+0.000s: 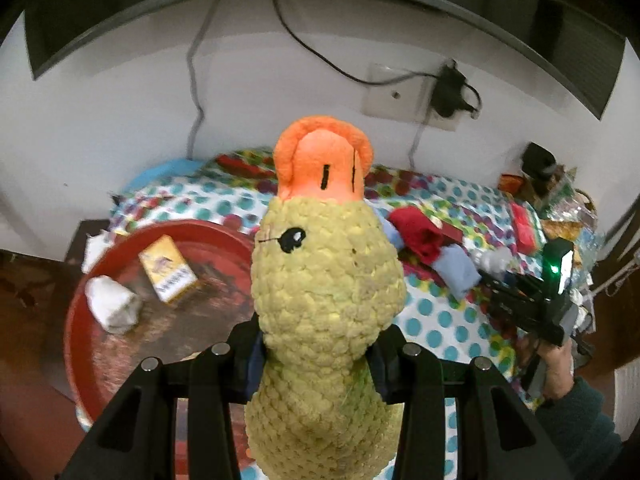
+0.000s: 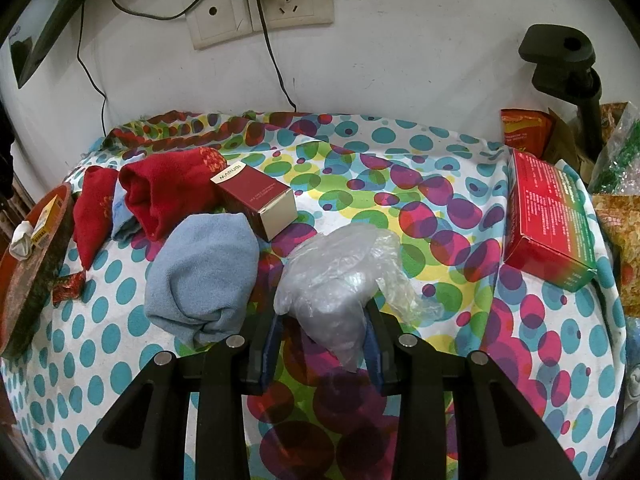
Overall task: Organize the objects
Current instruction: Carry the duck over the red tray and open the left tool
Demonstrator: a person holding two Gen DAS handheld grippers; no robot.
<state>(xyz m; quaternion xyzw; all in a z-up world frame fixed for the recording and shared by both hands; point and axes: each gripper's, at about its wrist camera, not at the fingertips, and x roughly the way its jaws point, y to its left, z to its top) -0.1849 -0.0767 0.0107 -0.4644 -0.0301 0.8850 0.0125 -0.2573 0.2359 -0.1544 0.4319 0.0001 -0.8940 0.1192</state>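
My left gripper [image 1: 316, 344] is shut on a yellow plush duck [image 1: 328, 280] with an orange beak, held up above the table beside a round red tray [image 1: 80, 320]. The tray holds a yellow pack [image 1: 168, 274] and a crumpled white wad [image 1: 112, 304]. My right gripper [image 2: 320, 336] is closed around a crumpled clear plastic bag [image 2: 336, 276] on the dotted tablecloth [image 2: 420, 208]. It also shows at the right of the left wrist view [image 1: 532, 300].
On the cloth lie a blue rolled cloth [image 2: 204, 276], red socks [image 2: 168, 192], a maroon box [image 2: 256, 200] and a red-green box [image 2: 548, 220]. Snack bags [image 2: 616, 184] and a black stand [image 2: 560, 60] crowd the right edge. The wall with sockets [image 2: 260, 12] is behind.
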